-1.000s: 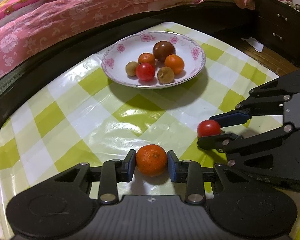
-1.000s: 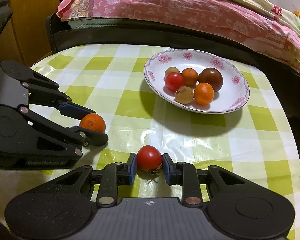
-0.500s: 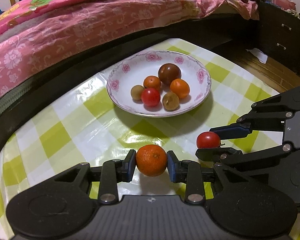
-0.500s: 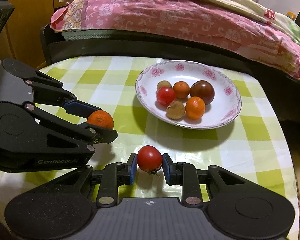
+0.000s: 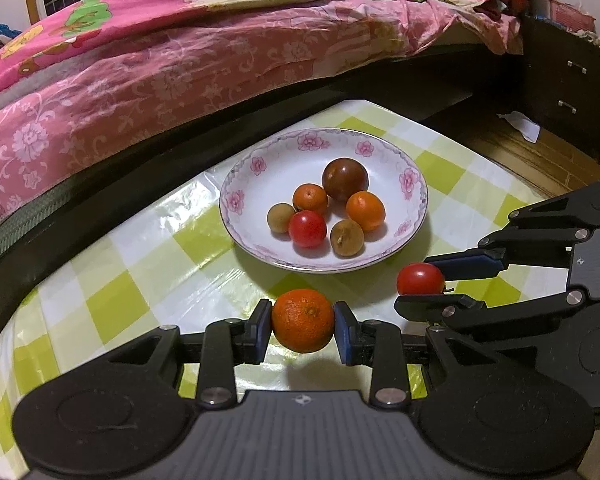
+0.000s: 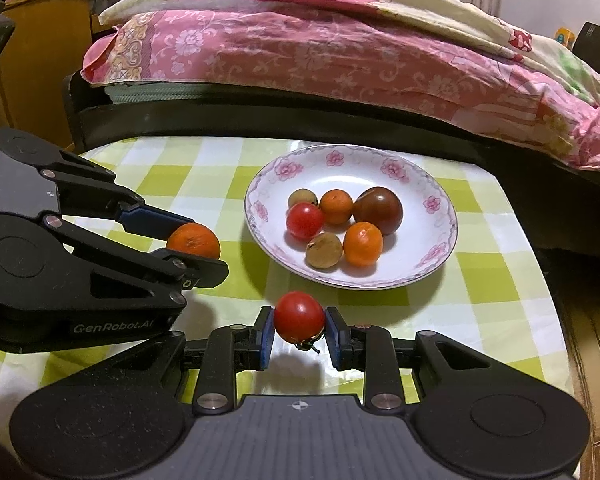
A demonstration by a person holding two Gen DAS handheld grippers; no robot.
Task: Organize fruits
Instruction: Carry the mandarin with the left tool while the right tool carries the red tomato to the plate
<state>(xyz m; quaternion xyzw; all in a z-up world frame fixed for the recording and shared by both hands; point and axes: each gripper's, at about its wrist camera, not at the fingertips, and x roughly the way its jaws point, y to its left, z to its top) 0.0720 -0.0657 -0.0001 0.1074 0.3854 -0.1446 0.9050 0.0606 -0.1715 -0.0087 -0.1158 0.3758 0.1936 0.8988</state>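
- The left gripper [image 5: 303, 326] is matte black plastic with a ribbed grey-black top panel bearing a small crosshair mark.
- Its fingers [image 5: 261, 330] end in blue pads set on black linkage bars.
- Silver screw heads sit at the linkage pivots, and a round embossed disc lies on each side of the body.
- The right gripper [image 6: 299, 326] has the same build: black shell, ribbed panel with a white crosshair, blue-padded fingers [image 6: 334, 334], silver screws.
- In the right wrist view, the left gripper's side carries white "GenRobot.AI" lettering and triangular cut-outs.
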